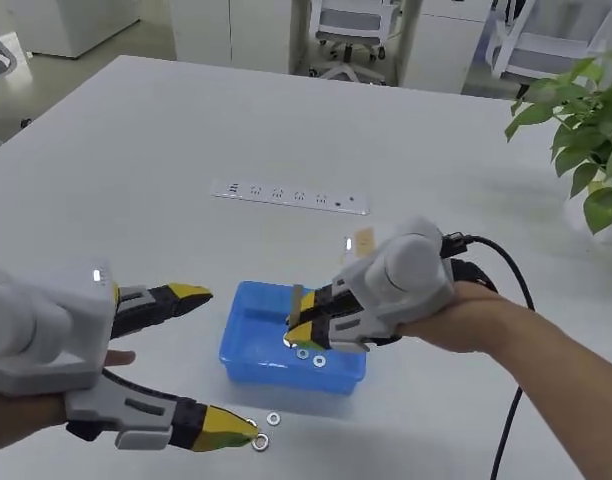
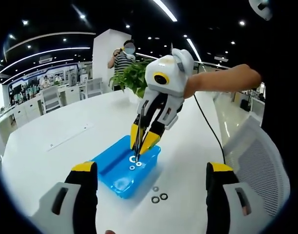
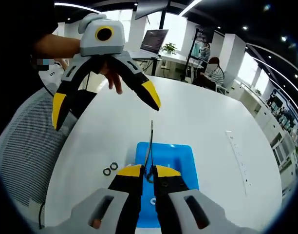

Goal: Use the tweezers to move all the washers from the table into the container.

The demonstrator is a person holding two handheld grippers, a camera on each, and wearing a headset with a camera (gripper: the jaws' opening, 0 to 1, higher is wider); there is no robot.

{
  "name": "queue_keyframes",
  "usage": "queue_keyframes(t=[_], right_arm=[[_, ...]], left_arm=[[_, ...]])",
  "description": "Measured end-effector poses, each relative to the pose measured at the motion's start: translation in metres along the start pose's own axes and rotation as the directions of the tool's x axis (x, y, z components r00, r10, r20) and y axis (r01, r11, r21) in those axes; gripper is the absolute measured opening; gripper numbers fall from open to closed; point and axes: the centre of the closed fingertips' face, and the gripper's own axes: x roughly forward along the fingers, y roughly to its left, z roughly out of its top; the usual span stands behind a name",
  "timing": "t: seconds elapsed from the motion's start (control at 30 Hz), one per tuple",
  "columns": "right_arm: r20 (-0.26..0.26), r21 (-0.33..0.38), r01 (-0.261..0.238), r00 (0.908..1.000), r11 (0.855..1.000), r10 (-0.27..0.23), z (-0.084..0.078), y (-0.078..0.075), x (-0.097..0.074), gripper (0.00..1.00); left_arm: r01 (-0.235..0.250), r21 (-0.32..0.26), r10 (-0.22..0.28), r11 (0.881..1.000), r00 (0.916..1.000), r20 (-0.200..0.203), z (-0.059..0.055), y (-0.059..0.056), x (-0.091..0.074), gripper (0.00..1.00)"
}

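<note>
A blue container (image 1: 248, 322) sits on the white table with two washers (image 1: 311, 357) inside. My right gripper (image 1: 308, 322) is shut on thin metal tweezers (image 3: 150, 141), whose tips reach down into the container (image 2: 115, 170). In the left gripper view a washer (image 2: 136, 159) sits at the tweezer tips. Loose washers (image 1: 267, 429) lie on the table just in front of the container, also visible as washers (image 2: 159, 196) and washers (image 3: 110, 168). My left gripper (image 1: 211, 362) is open, beside the container's left end, its lower jaw close to the loose washers.
A flush power strip (image 1: 289, 196) is set into the table beyond the container. A potted plant (image 1: 586, 130) stands at the right edge. A black cable (image 1: 513, 400) trails from the right gripper. Office chairs (image 1: 351, 30) stand past the far table edge.
</note>
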Motion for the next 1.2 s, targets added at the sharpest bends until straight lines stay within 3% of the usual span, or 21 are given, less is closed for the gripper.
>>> queue_keyframes(t=[0.53,0.67,0.83,1.2], right_arm=[[-0.024,0.009,0.013,0.9996,1.0,-0.013,-0.019,-0.017,0.021,0.09],[-0.037,0.013,0.013,0.9993,1.0,-0.013,-0.027,-0.019,0.026,0.09],[-0.039,0.023,0.004,0.9992,1.0,-0.003,-0.032,-0.019,0.03,0.09],[-0.043,0.024,-0.019,0.9989,1.0,0.02,-0.04,-0.015,0.04,0.09]], left_arm=[[0.037,0.049,-0.036,0.998,0.9992,-0.016,0.011,0.02,0.023,0.87],[0.041,0.052,-0.039,0.998,0.9989,-0.024,0.01,0.027,0.029,0.71],[0.029,0.097,-0.024,0.995,0.9984,-0.052,0.006,0.036,0.034,0.49],[0.044,0.139,-0.036,0.989,0.9975,-0.06,0.006,0.045,0.05,0.26]])
